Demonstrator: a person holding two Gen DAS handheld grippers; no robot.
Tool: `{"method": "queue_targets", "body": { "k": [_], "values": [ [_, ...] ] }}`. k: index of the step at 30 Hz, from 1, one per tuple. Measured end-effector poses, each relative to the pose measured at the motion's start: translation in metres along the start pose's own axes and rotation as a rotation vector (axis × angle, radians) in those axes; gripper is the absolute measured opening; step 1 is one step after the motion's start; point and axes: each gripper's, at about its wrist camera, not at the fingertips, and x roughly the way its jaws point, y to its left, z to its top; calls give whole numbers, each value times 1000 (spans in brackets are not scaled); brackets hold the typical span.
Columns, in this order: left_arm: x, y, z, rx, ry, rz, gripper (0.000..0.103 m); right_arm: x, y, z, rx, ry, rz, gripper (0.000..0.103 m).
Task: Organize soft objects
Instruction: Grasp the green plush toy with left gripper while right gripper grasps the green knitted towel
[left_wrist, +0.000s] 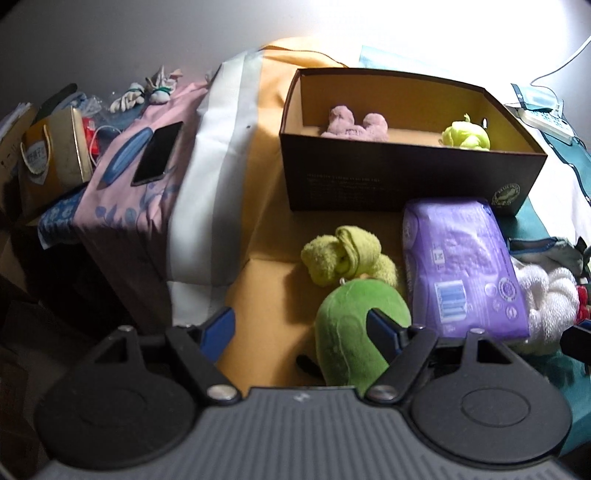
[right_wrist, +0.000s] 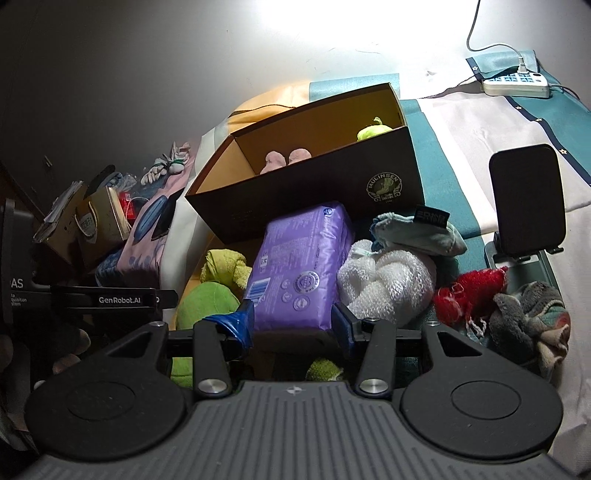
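Dark box (left_wrist: 406, 184) holds a pink plush (left_wrist: 354, 123) and a lime plush (left_wrist: 467, 136); purple pack (right_wrist: 299, 273) on the yellow sheet (left_wrist: 258, 206) between the right gripper (right_wrist: 291, 325) fingers, grip unclear; left gripper (left_wrist: 301, 328) wide beside a green plush (left_wrist: 351, 332).

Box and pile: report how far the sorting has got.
Done: a pink soft item and a small lime one lie in the box. In hand: nothing gripped; the left gripper stands open beside the green plush, the right gripper open around the purple pack. Left: yellow-green towel, white puff, red and grey pieces.
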Motion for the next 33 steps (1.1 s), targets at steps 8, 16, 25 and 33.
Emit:
{"method": "queue_targets", "body": {
  "k": [8, 16, 25, 33],
  "values": [
    [-3, 8, -29, -21, 20, -94, 80, -3, -7, -26, -55, 57, -29, 31],
    [5, 1, -41, -28, 12, -181, 88, -1, -19, -42, -41, 91, -56, 31],
    [19, -9, -36, -17, -1, -187, 102, 8, -26, -49, -14, 120, -44, 33],
    [39, -4, -43, -31, 39, -171, 101, 14, -28, -49, -14, 141, -29, 34]
  ]
}}
